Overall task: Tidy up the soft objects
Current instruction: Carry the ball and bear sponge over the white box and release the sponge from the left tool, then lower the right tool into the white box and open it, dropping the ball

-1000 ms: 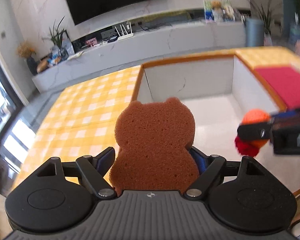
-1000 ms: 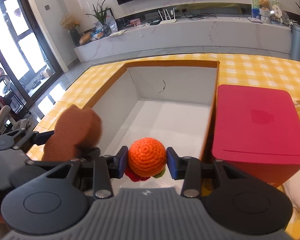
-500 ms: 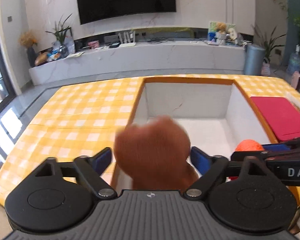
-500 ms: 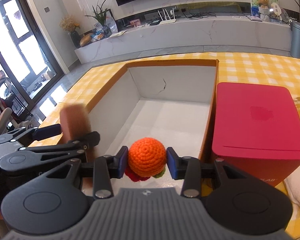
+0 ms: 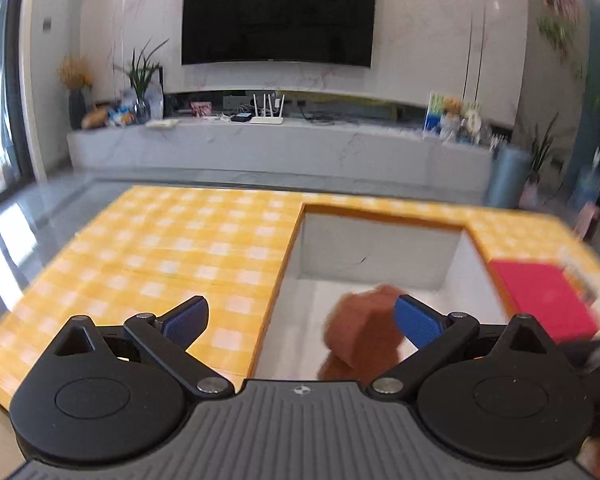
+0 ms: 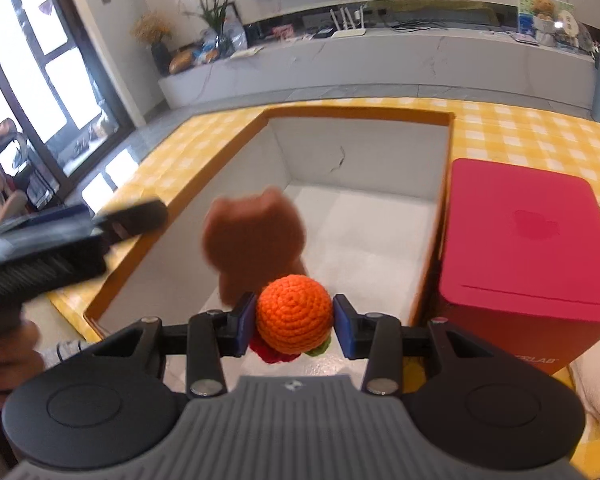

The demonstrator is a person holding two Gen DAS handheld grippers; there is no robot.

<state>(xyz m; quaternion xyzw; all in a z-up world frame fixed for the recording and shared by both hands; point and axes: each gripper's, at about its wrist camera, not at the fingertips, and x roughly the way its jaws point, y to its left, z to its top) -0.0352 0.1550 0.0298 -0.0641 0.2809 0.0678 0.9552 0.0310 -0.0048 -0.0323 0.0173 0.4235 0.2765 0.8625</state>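
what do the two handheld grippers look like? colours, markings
Both match: left gripper and right gripper have a grey ribbed body with a small round logo, black linkage arms with silver pivot screws on round black housings, and blue textured finger pads. No cables visible.

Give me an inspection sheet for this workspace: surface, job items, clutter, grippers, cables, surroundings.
Surface: table under a yellow checked cloth.
Job items: brown bear-shaped sponge, blurred, over the open white box, free of both grippers; orange crochet ball held over the box's near end.
Clutter: closed red box right of the white box.
Grippers: left gripper open, holding nothing; right gripper shut on the ball.
Cables: none on the table; some lie on the far TV shelf by a white router.
Surroundings: wall TV, plants, grey bin, big windows at left.
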